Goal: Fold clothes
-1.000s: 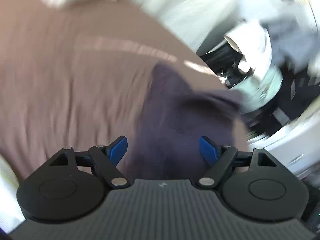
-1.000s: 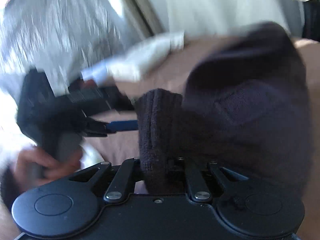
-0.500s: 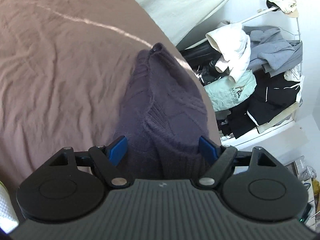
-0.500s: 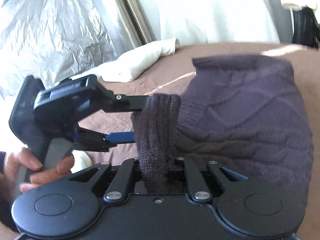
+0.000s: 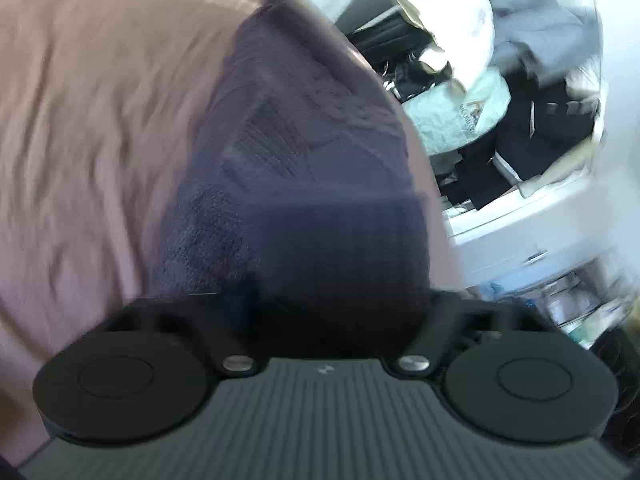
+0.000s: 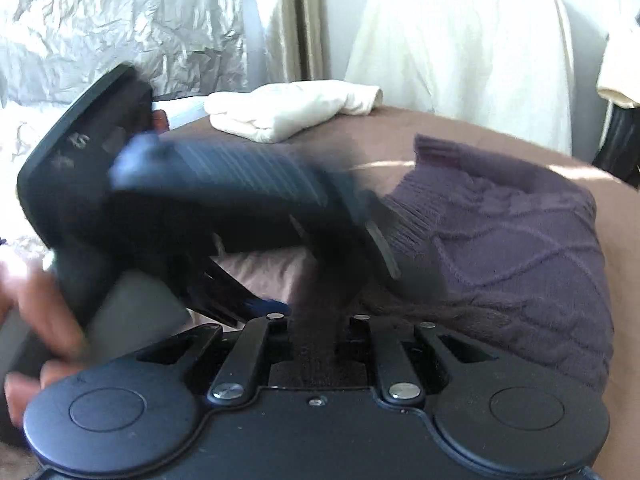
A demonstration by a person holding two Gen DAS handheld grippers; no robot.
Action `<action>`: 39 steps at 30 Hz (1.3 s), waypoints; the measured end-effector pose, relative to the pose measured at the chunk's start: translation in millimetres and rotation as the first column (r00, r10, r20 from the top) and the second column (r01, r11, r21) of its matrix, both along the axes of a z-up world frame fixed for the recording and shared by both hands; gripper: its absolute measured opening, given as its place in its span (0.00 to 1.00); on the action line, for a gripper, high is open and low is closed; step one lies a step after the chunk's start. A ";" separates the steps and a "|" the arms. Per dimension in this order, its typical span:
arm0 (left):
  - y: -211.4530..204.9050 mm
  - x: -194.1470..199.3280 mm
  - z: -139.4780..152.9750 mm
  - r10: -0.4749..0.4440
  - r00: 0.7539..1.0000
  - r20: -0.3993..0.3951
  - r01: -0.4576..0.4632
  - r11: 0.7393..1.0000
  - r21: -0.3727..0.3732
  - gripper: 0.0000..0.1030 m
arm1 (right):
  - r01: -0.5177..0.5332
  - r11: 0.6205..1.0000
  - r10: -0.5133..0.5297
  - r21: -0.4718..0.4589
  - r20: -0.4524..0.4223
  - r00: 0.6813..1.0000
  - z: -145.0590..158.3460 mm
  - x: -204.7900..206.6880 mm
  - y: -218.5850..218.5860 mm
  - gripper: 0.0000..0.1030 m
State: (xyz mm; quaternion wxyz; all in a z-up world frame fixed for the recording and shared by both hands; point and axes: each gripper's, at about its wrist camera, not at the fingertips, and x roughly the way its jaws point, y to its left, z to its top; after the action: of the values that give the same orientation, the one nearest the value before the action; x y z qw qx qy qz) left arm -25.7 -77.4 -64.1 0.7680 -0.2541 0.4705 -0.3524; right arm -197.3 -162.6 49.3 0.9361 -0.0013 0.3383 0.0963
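Your right gripper [image 6: 316, 344] pinches a fold of the purple knit sweater [image 6: 520, 248], which lies on the brown bed [image 6: 360, 140]. Your left gripper [image 5: 320, 300], at nine o'clock of it, is closing around the sweater's near edge.

Almost nothing can be read. In the left wrist view, a pale green bag [image 5: 460, 116] among the piled clothes carries a dark printed logo with lettering, too blurred to make out. In the right wrist view, the black body of the left gripper [image 6: 360, 216] bears pale marks near its rear end, smeared and illegible.
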 end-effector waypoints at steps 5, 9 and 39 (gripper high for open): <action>-0.2 0.1 13.5 0.015 0.996 0.091 -0.024 0.995 0.092 0.20 | 0.049 0.999 -0.049 -0.001 0.017 0.999 -2.2 -22.2 -11.0 0.39; 10.7 5.4 10.0 0.051 0.995 0.083 -0.060 0.992 0.111 0.15 | 0.137 0.990 -0.136 -0.023 0.064 0.989 -4.0 -61.4 -28.5 0.54; 31.6 -13.8 25.1 0.071 0.951 0.302 -0.258 0.723 0.641 0.61 | 0.494 0.852 -0.458 -0.171 0.210 0.864 -58.0 -116.9 -62.7 0.26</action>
State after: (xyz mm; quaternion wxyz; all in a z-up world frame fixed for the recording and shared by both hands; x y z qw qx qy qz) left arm -39.6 -45.8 -39.0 0.8900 0.0474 0.4380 -0.1180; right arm -314.2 -225.3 -8.7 0.9489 -0.0281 0.2594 -0.1775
